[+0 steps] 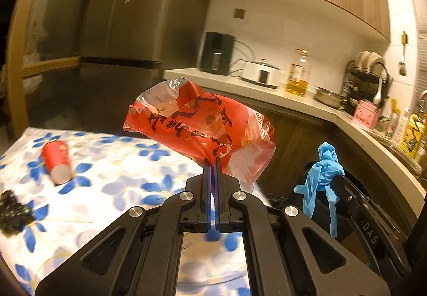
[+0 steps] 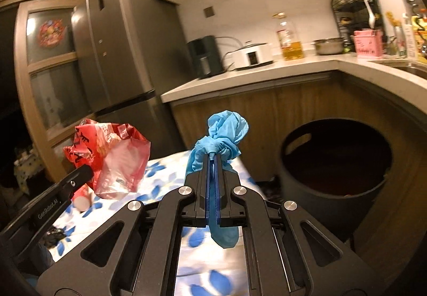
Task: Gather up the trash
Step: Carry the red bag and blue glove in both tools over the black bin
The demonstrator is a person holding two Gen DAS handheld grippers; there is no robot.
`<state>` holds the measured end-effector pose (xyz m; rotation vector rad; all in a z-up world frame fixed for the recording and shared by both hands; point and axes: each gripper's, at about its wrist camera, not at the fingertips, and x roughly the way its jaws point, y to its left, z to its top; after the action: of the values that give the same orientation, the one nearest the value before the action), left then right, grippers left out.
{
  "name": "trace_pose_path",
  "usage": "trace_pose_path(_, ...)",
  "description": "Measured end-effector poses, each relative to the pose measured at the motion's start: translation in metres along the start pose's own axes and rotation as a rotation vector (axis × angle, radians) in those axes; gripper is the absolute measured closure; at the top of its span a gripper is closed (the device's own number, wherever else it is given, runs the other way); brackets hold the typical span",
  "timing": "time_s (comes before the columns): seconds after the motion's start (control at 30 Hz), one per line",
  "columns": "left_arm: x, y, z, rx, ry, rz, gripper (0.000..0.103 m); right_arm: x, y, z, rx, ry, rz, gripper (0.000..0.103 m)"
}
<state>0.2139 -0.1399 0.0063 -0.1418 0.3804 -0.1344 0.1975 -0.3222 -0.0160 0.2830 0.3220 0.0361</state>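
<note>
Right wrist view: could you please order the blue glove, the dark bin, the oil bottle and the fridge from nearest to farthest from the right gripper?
1. Blue glove: clamped in the right gripper itself.
2. Dark bin: lower right, on the floor by the table.
3. Oil bottle: on the counter, upper right of centre.
4. Fridge: upper left; too close to call against the bottle.

Red wrapper [image 1: 197,119], blue glove [image 2: 224,133], red cup [image 1: 57,162], blue-flowered white tablecloth [image 1: 112,176]

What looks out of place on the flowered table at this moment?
A red paper cup lies tipped on its side on the flowered tablecloth, with a crumpled black scrap near the edge. No spill shows. Both look like uncollected trash.
</note>
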Motion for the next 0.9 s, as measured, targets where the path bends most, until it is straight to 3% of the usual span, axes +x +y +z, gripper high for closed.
trace_pose_path(0.5, 0.041, -0.117, 0.002, 0.134, 0.022, -0.200, 0.102, -0.012, -0.089, 0.019, 0.038, -0.048, -0.175, 0.100)
trace_pose_path(0.9, 0.073, -0.170, -0.010, 0.193, 0.073, -0.272, 0.102, -0.010, -0.128, 0.027, 0.063, -0.054, -0.232, 0.100)
